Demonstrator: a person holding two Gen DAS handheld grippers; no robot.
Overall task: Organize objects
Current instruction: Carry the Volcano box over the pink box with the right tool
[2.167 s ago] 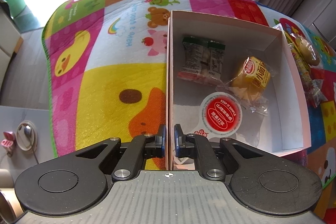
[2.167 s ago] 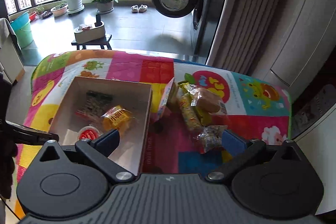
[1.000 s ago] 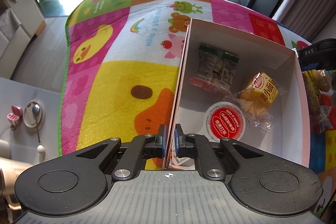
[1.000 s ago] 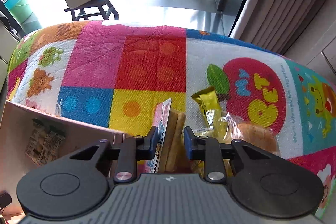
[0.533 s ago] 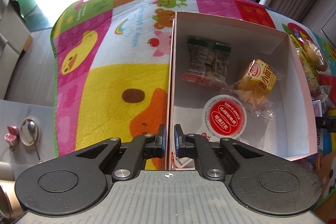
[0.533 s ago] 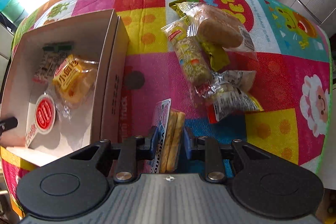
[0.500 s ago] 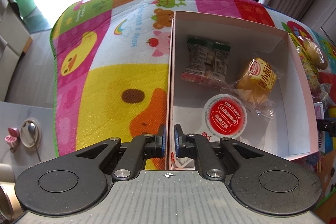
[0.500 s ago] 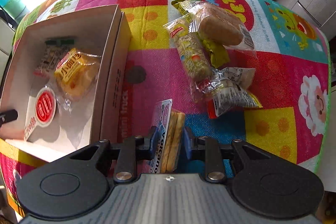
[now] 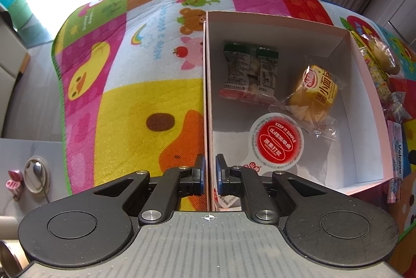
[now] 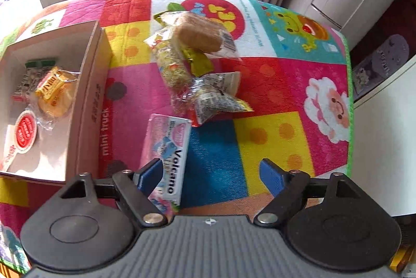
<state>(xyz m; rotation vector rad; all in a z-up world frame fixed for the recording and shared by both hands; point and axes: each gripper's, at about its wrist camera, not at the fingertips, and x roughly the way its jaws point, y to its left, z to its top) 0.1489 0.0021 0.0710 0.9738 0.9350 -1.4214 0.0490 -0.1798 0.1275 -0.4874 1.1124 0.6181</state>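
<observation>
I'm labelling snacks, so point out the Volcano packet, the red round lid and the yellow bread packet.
Volcano packet (image 10: pixel 166 153): right wrist view, printed front.
Red round lid (image 9: pixel 277 142): left wrist view, red centre.
Yellow bread packet (image 9: pixel 321 89): left wrist view, yellow label.

Box (image 9: pixel 291 25) sitting on the play mat (image 9: pixel 135 85), left of the loose snack pile (image 10: pixel 197 69). Inside the box: twin-pack snack (image 9: pixel 248 75) toward the far left, small bread packet (image 9: pixel 316 93) to its right, round sticker (image 9: pixel 277 141) nearer, just in front of both. Left gripper (image 9: pixel 208 172) straddling the box's near left wall, one finger outside, one inside. Volcano packet (image 10: pixel 167 155) lying flat on the mat between box and pile, touching the pile's nearest wrapper, right beside the right gripper's (image 10: pixel 209 174) left finger. Bread roll (image 10: pixel 197 34) on top at the pile's far end.
</observation>
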